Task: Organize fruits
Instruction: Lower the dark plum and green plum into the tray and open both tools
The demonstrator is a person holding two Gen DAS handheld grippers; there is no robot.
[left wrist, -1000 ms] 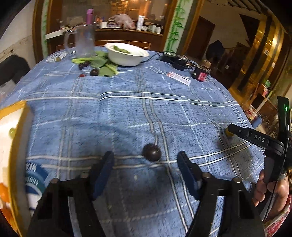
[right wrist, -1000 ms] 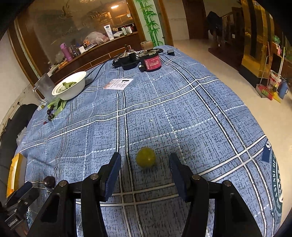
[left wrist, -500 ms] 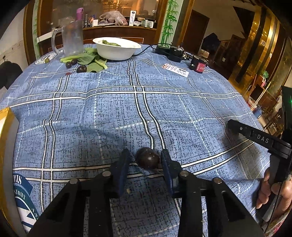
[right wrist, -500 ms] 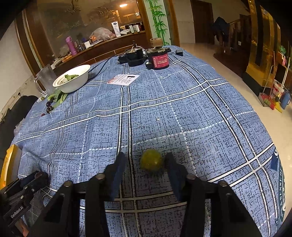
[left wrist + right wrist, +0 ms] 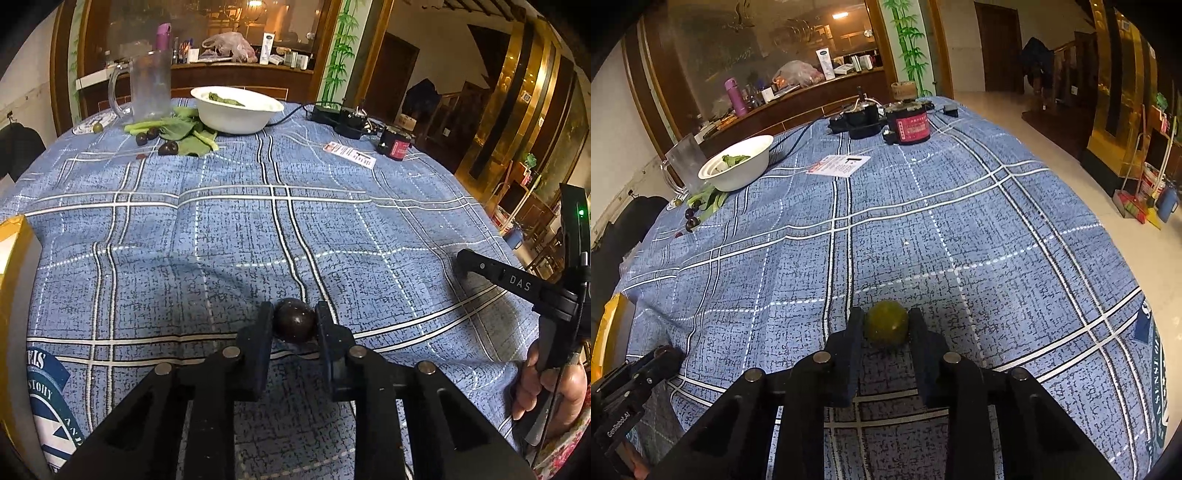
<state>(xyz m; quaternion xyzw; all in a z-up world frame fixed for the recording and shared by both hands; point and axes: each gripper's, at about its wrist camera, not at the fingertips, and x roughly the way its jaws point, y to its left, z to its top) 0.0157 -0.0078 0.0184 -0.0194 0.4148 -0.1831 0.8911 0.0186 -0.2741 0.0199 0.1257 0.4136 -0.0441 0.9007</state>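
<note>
left tool [image 5: 294,325] clamps dark plum [image 5: 294,324]; right tool [image 5: 886,325] clamps green fruit [image 5: 886,322].

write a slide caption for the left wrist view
Left gripper shut on a dark plum on the blue plaid tablecloth.

bowl [image 5: 236,110] behind leaves [image 5: 184,134] | card [image 5: 349,154] right of bowl

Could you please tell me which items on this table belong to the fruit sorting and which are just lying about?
Part of the job:
- dark plum, clamped in the left gripper
- green fruit, clamped in the right gripper
- loose dark fruits by the greens

Just lying about:
- white bowl
- glass mug
- paper card
- red-labelled device
</note>
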